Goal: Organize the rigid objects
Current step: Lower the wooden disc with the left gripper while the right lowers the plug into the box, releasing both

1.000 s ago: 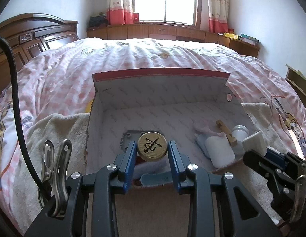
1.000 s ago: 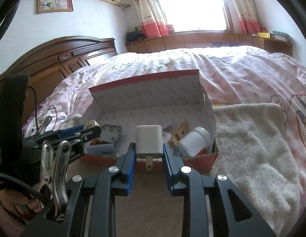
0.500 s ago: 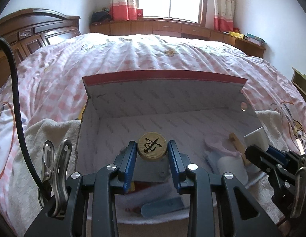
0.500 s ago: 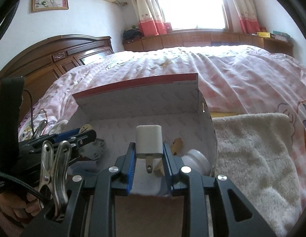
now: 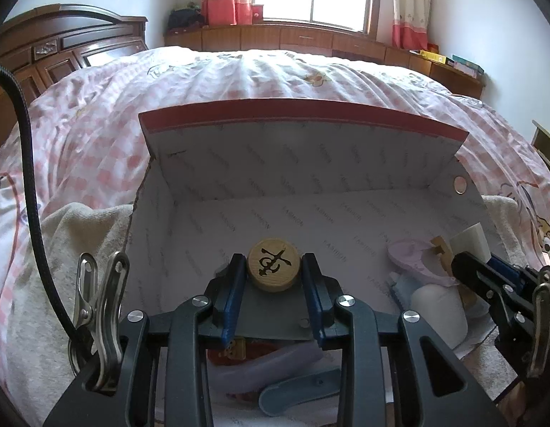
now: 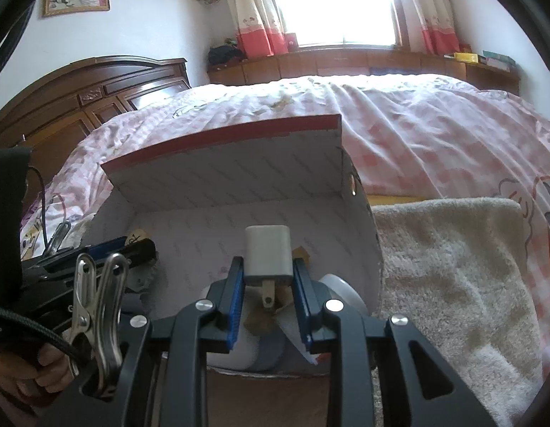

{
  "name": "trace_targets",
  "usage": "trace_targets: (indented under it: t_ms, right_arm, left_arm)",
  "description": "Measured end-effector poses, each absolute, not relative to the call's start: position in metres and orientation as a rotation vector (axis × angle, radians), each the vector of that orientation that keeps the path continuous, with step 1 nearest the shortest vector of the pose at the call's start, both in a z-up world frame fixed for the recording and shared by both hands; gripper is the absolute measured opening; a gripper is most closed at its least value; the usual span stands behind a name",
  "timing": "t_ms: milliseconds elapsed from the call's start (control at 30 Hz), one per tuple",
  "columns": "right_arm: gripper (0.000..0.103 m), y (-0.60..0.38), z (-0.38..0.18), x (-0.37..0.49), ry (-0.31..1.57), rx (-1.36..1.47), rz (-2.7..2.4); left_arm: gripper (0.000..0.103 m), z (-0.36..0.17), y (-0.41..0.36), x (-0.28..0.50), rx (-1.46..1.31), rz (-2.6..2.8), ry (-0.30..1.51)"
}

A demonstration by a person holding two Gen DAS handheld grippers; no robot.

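My left gripper is shut on a round wooden chess piece with a black character, held over the left part of an open red-edged cardboard box. My right gripper is shut on a white plug adapter, prongs toward the camera, over the box's right part. In the left wrist view the right gripper shows at the right with the adapter. The right wrist view has the left gripper at its left edge with the chess piece.
Inside the box lie a grey plate, a blue flat piece, a white bottle, a pink item and a wooden piece. The box rests on a beige towel on a pink checked bed. A wooden headboard stands at left.
Both grippers have moved forward and slightly down, from the box's front edge to over its inside. Each keeps hold of its object.
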State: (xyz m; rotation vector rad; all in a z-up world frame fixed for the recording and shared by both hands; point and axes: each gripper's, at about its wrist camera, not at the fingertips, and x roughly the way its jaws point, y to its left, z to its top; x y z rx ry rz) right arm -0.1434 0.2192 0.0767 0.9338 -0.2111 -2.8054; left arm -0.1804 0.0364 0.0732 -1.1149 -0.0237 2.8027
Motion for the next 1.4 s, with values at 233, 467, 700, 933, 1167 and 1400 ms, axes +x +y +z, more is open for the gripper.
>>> trace_targets:
  t_ms: [233,467,700,933,1167,1400]
  right_arm:
    - [0.027,0.216,0.076,-0.144,-0.191,0.93,-2.814]
    - [0.036,0.217,0.076,-0.144,-0.206,0.923,-2.809]
    - [0.048,0.212,0.081,-0.136,-0.185,0.883,-2.824]
    - [0.054,0.211,0.09,-0.127,-0.201,0.859,-2.836]
    - [0.055,0.204,0.099,-0.112,-0.184,0.833,-2.835]
    - [0.057,0.197,0.105,-0.089,-0.181,0.818,-2.83]
  left_arm:
    - [0.033,0.071,0.035,-0.183,-1.136,2.816,-0.034]
    - [0.035,0.069,0.034,-0.184,-1.152,2.825,-0.023]
    - [0.044,0.071,0.032,-0.179,-1.148,2.842,-0.025]
    - [0.054,0.081,0.029,-0.169,-1.121,2.851,-0.03]
    - [0.054,0.092,0.026,-0.151,-1.097,2.852,-0.038]
    - [0.054,0.1,0.022,-0.127,-1.092,2.85,-0.062]
